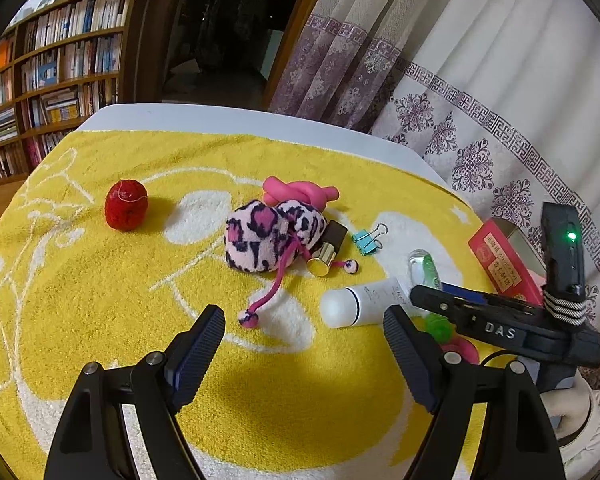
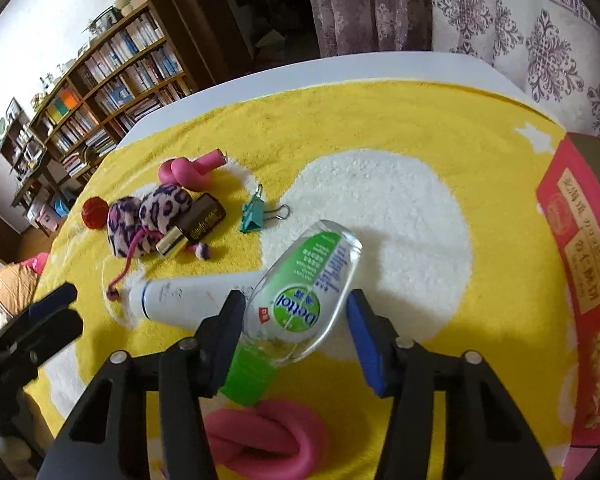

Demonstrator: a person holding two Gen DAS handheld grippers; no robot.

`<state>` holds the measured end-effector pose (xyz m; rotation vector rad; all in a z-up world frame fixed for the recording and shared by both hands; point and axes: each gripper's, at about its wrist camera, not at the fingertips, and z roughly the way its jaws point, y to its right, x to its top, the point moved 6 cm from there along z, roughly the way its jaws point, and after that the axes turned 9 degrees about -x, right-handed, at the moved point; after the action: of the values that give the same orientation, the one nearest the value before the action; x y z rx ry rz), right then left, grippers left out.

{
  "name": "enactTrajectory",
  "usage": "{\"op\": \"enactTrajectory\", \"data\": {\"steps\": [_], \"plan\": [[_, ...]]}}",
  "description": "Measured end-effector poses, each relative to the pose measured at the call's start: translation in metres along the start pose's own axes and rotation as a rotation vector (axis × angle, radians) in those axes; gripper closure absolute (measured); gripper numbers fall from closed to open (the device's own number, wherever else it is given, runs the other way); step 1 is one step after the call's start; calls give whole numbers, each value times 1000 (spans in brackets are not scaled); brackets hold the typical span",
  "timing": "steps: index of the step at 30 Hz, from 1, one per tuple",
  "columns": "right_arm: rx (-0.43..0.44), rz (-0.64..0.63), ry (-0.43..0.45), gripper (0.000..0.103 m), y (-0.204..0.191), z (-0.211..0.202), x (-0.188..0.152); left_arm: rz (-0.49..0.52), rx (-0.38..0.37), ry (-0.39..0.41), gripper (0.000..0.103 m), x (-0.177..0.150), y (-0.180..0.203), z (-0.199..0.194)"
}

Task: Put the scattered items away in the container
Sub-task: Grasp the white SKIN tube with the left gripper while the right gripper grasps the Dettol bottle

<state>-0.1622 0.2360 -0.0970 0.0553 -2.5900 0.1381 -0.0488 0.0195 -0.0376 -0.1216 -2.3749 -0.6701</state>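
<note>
Scattered items lie on a yellow terry towel (image 1: 100, 300) covering the worktop. From the left: red woolly ball (image 1: 125, 205) at ten o'clock; pink leopard-print drawstring pouch (image 1: 268, 236) at centre; white tube (image 1: 360, 304); clear Dettol sanitiser bottle with green cap (image 2: 308, 300); red cardboard box (image 2: 580, 264) at three o'clock. Left gripper (image 1: 304, 344) stands wide, holding nothing. Right gripper (image 2: 296, 320) straddles the bottle: left pad touching, right pad apart.

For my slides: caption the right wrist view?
Right gripper straddling a clear sanitizer bottle on the yellow towel.
</note>
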Motion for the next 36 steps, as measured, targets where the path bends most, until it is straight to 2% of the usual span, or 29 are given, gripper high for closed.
{"op": "enactTrajectory", "data": {"steps": [6,11,16,20,23,27,31,33,36], "plan": [[-51,42,28,49,29,-10,-2,72,13,-17,20,0,14,6],[-59,84,21,49,49,-11,-3,258,38,-62,20,2,44,20],[-57,67,22,49,50,-11,-5,441,26,-123,20,1,68,47],[-37,73,21,49,52,-9,-4,506,42,-192,20,-4,67,73],[-30,72,21,49,52,-10,-4,484,55,-242,20,-10,58,86],[-21,75,20,49,53,-9,-4,418,28,-253,20,-14,55,83],[-28,66,20,49,53,-9,-3,384,2,-259,44,-23,62,74],[-34,62,20,49,52,-9,-3,366,-41,-261,44,-28,68,69],[-35,62,20,49,52,-9,-3,358,-21,-257,44,-27,68,73]]}}
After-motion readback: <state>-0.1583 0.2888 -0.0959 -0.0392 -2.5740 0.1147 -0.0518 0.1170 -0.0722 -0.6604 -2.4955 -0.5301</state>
